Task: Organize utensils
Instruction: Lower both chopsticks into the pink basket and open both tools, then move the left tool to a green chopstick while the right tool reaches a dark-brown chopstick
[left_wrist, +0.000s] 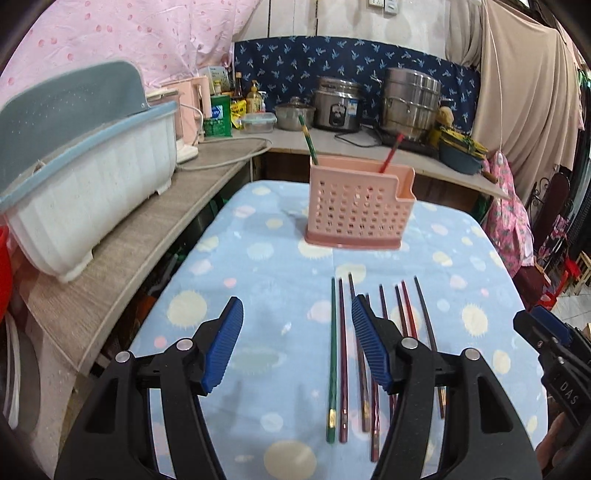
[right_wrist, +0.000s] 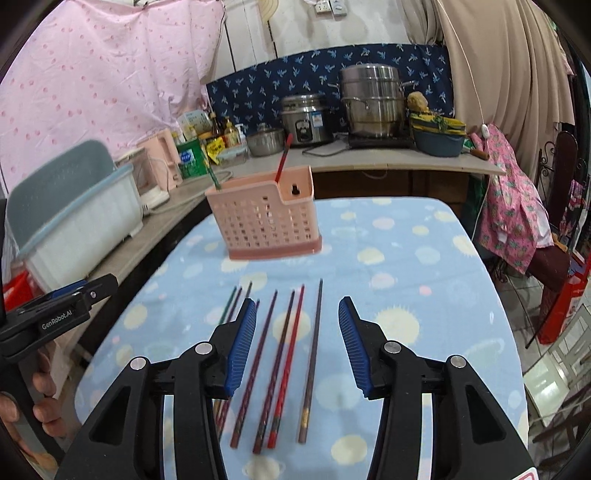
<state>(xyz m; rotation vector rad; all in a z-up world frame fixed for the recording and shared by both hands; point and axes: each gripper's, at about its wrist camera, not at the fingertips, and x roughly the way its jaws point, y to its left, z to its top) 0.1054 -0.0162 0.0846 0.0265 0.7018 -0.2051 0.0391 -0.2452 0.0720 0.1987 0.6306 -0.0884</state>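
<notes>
Dark chopsticks (right_wrist: 284, 365) lie in row on surface (right_wrist: 424, 266), long axes pointing toward holder (right_wrist: 264, 225). Right hand-held gripper (right_wrist: 297, 345) unclenched, straddling several; left hand-held gripper (left_wrist: 297, 343) unclenched, empty, beside green one (left_wrist: 333, 354).

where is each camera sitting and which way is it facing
Left wrist: rides on the left tongs, looking forward and down over the blue spotted cloth at the chopsticks and pink holder; both its blue pads show, and the right tongs at the right edge.
Right wrist: rides on the right tongs, facing the same way; its pads show, plus the left tongs and a hand at the left edge.
Shared: cloth, chopsticks, holder, steel pots behind.
</notes>
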